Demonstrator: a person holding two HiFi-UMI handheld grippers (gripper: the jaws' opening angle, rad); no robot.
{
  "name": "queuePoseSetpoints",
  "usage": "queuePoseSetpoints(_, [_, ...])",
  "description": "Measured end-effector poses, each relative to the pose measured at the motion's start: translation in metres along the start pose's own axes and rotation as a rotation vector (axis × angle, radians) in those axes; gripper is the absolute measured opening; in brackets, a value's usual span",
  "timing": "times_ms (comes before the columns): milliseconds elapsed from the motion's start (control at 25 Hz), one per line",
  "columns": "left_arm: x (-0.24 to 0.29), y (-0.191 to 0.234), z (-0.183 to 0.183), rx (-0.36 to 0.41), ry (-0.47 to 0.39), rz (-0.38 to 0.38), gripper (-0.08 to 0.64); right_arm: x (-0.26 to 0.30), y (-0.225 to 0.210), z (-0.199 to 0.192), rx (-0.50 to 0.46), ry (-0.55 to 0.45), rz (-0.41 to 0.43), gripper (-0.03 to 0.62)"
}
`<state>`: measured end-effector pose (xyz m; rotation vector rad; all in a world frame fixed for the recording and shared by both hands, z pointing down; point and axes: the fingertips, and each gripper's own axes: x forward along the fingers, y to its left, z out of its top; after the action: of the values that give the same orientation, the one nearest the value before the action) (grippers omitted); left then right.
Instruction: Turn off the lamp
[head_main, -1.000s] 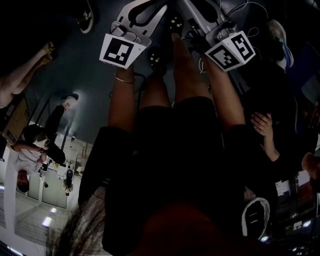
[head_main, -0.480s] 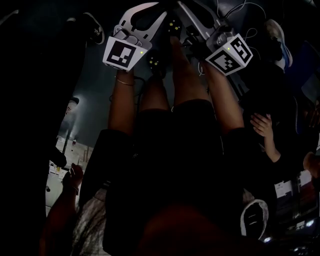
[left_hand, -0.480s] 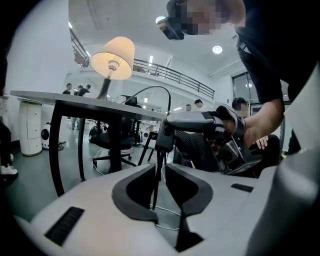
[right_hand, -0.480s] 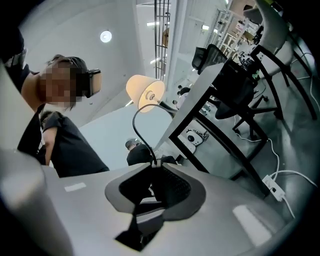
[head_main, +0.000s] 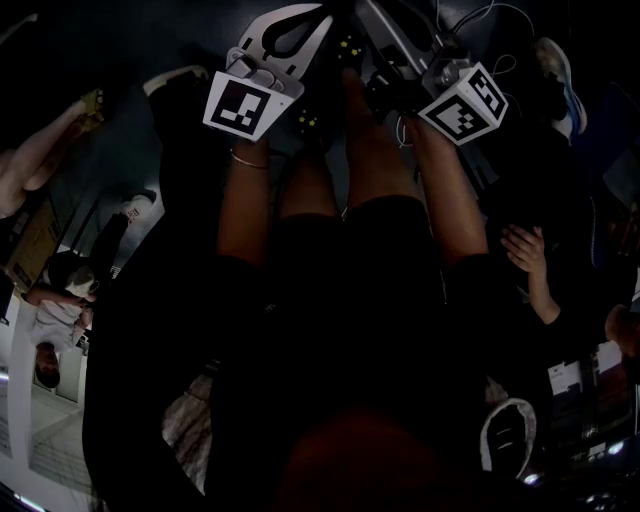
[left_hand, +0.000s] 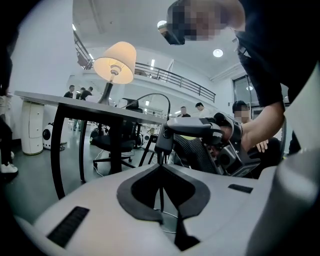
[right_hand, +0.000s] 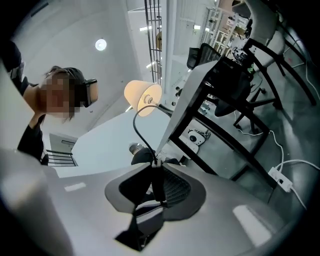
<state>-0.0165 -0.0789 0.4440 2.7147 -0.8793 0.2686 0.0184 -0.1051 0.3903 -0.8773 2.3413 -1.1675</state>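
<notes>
The lamp (left_hand: 116, 62) is lit. It has a cream conical fabric shade and stands on a thin-topped table (left_hand: 75, 104) with black tubular legs. A thin black cord (right_hand: 143, 139) arcs from the lamp to an oblong black inline switch (right_hand: 155, 182).

The right gripper (right_hand: 156, 164) has smooth grey jaws, partly closed and clamped on the switch. The left gripper (left_hand: 161, 166) has its jaw tips pressed together. They pinch the cord just beside the switch, on the side away from the lamp.

A dark passer-by (head_main: 160, 300) who hid the left side from us has moved in beside our left arm (head_main: 245, 205), and our right gripper (right_hand: 154, 167) has rolled slightly
</notes>
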Motion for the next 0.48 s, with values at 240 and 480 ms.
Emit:
queuePoseSetpoints(240, [-0.0001,-0.0043,0.0008,0.024,0.015,-0.005,0.015,-0.0034,0.0010,0.0018,-0.001,-0.024,0.012,0.069])
queuePoseSetpoints(480, [0.0004,-0.0074,0.0025,0.032,0.024,-0.011,0.015,-0.0034,0.0065,-0.0006,-0.018,-0.022,0.035,0.077])
